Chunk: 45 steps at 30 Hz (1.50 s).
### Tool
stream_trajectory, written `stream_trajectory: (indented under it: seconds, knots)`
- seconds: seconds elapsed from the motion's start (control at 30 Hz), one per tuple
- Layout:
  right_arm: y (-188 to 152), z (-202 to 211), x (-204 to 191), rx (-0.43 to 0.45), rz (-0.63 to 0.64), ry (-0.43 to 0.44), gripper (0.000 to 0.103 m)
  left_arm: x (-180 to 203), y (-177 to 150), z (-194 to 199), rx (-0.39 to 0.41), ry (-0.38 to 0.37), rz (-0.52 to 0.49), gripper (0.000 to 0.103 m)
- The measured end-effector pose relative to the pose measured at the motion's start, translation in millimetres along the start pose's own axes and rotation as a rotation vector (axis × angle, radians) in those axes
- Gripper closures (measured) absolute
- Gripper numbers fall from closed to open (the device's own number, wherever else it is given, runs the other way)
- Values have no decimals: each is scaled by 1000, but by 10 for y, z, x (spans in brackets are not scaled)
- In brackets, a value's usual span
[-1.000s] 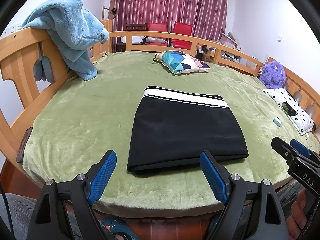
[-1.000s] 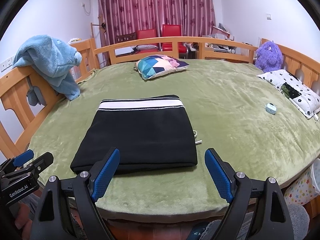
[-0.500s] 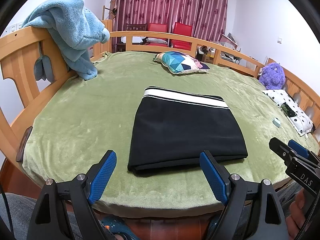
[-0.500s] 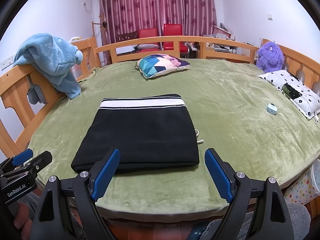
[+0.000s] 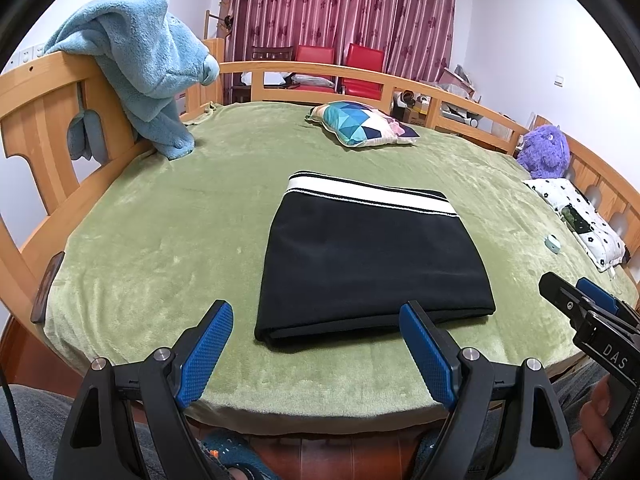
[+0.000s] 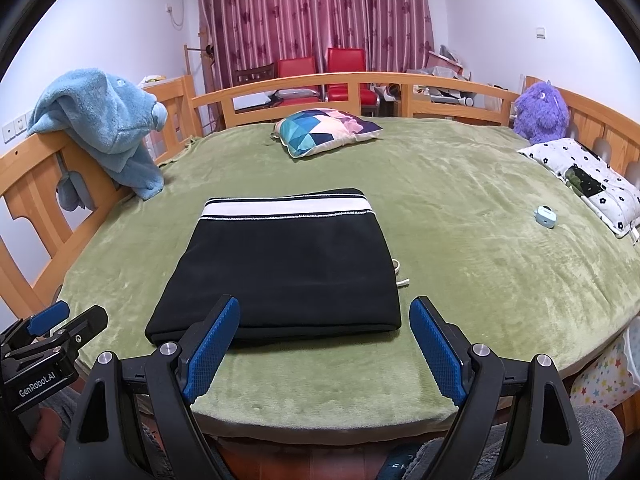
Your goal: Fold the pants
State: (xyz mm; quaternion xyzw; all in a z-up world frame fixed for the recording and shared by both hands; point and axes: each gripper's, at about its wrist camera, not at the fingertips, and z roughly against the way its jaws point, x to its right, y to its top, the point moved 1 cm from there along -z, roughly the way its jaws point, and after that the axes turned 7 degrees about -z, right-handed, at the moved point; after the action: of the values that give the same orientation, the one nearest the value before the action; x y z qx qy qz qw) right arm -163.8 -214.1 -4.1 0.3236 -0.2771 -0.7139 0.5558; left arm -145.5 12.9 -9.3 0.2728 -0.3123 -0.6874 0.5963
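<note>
Black pants point(image 5: 372, 260) lie folded into a flat rectangle on the green bed cover, white waistband at the far edge; they also show in the right wrist view point(image 6: 280, 268). A white drawstring point(image 6: 400, 274) sticks out at their right side. My left gripper point(image 5: 316, 350) is open and empty, held back over the bed's near edge, just short of the pants. My right gripper point(image 6: 324, 346) is open and empty, also at the near edge in front of the pants. Each gripper shows at the side of the other's view.
A wooden rail point(image 6: 304, 84) rings the bed. A blue blanket point(image 5: 140, 64) hangs on the left rail. A patterned pillow point(image 6: 324, 130) lies at the back, a purple plush point(image 6: 540, 114) and a white pillow point(image 6: 592, 184) at the right, with a small blue case point(image 6: 545, 216).
Both grippers have drifted back slightly from the pants. The pants have not moved. Both grippers stay open.
</note>
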Motion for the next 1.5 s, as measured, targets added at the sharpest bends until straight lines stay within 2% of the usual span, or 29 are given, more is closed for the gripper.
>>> stream_trajectory:
  seconds: [0.33, 0.57, 0.73, 0.87, 1.1, 1.5]
  knots:
    - [-6, -3, -69, -4, 17, -8, 17, 142, -15, 36, 12, -46, -31, 18]
    - [-19, 43, -75, -33, 43, 16, 17, 176, 8, 94, -26, -200, -57, 18]
    - [-23, 167, -87, -21, 66, 21, 17, 196, -1, 210, -35, -229, -69, 18]
    - [-27, 261, -78, -13, 73, 23, 17, 250, -40, 271, -43, -200, -95, 18]
    - [-20, 399, -30, -9, 56, 38, 17, 193, -60, 353, -50, -188, -80, 18]
    - [27, 416, 21, -15, 42, 37, 17, 134, -19, 343, -56, -162, -65, 18]
